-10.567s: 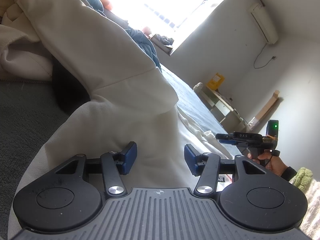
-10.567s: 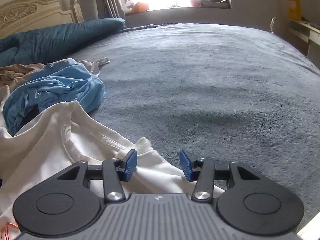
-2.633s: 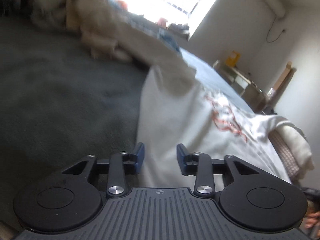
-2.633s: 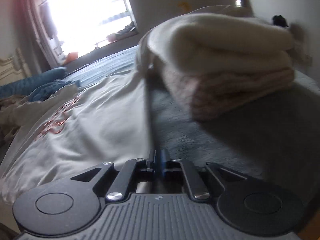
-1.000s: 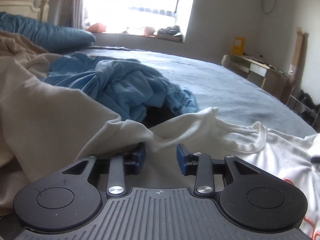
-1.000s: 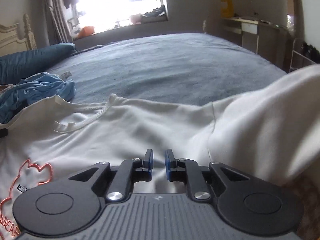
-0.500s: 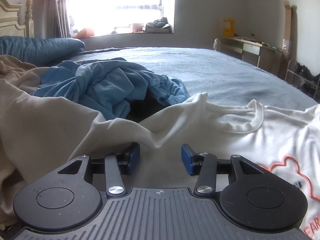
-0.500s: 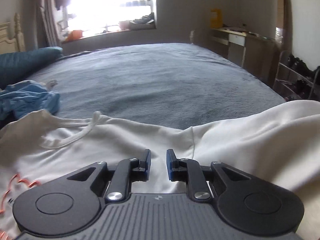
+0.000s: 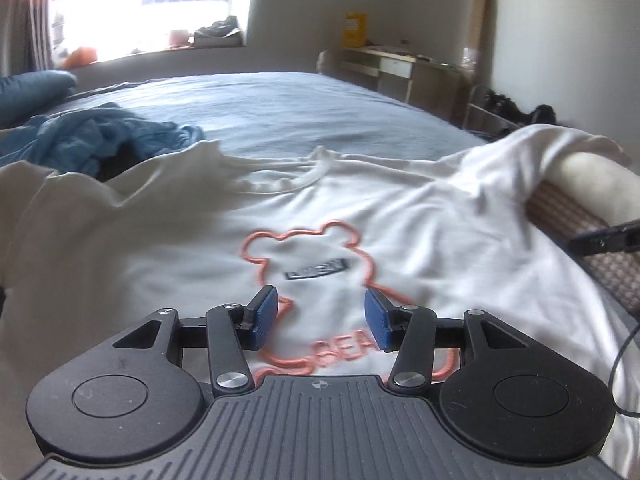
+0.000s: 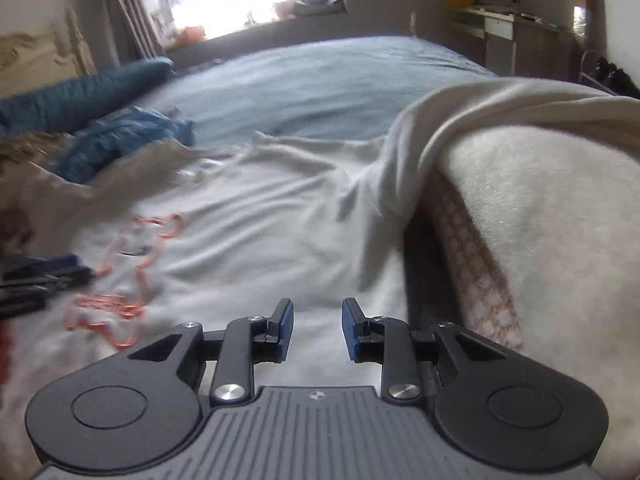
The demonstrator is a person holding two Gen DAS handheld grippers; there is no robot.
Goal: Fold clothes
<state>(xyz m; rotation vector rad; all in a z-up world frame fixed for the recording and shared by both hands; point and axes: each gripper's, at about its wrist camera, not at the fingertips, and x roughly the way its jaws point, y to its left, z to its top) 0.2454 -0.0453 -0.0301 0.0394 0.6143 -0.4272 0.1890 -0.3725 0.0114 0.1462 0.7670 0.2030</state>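
White bear-print T-shirt (image 9: 400, 220) spread flat on the grey-blue bed (image 9: 288, 108); right sleeve draped over a folded cream blanket (image 10: 540, 208). Crumpled blue garment (image 9: 100, 140) beyond its left shoulder. Left claw (image 9: 322, 318) and right claw (image 10: 316, 330) both released, just been widening, gripping nothing above the shirt.

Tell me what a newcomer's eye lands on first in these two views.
First comes the white T-shirt, spread face up across the near part of the grey-blue bed, its orange bear outline right in front of the open left hand-held gripper. Next is the stack of folded cream clothes at the right, with the shirt's sleeve draped over it. A crumpled blue garment lies farther back at the left.
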